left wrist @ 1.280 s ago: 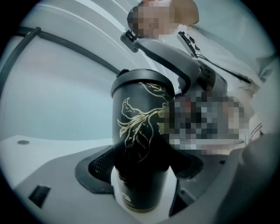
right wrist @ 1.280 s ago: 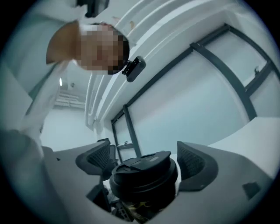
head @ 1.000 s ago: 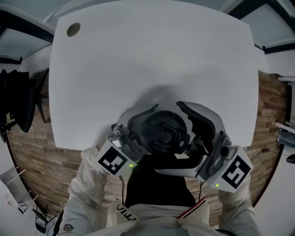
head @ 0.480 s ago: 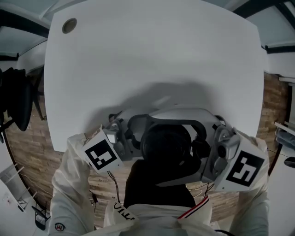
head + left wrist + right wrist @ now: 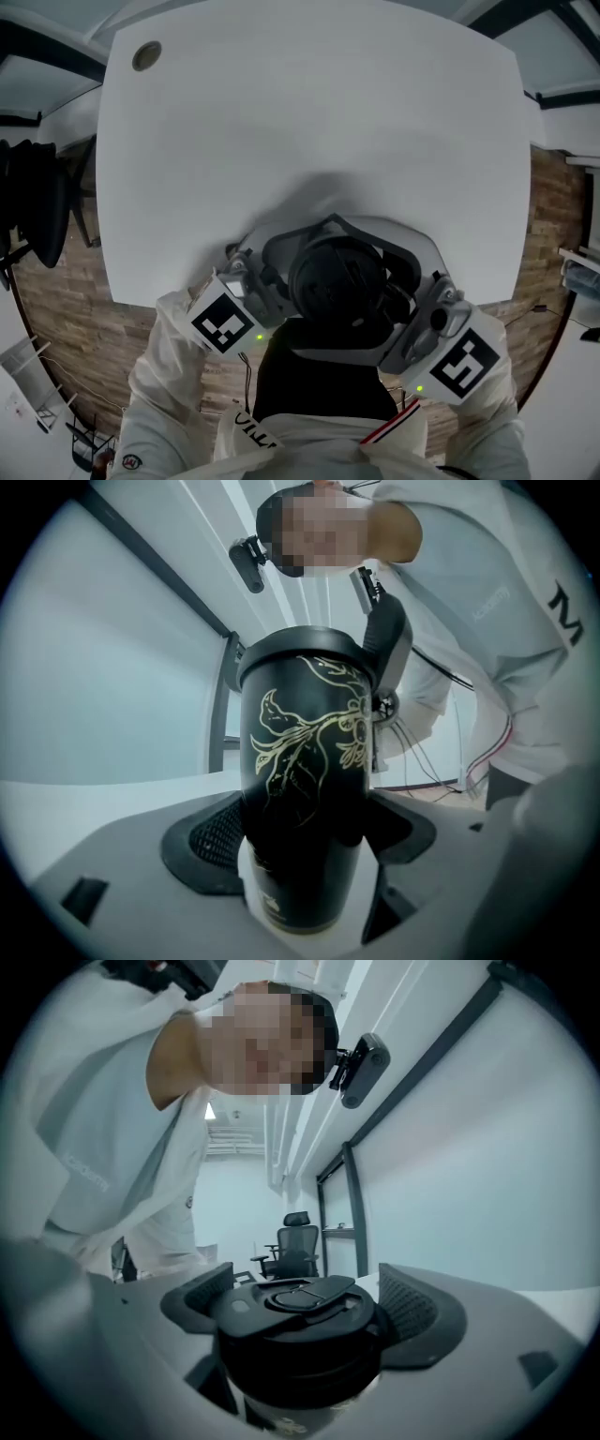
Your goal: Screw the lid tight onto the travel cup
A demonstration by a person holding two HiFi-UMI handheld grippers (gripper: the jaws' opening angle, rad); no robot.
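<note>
The cup (image 5: 305, 780) is clamped upright by the left gripper (image 5: 302, 850) at the near edge of the table (image 5: 309, 112). The lid (image 5: 298, 1309), on its top, is clasped by the right gripper (image 5: 305, 1335); the turning is to be made about the cup's vertical axis.

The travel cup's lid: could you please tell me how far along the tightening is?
Done: the lid sits on the travel cup, which the left claw grips round its body. In hand: the right claw is clamped on the lid, placed to twist it. Left: the final tightening and letting go; whether the thread is fully tight cannot be seen.
</note>
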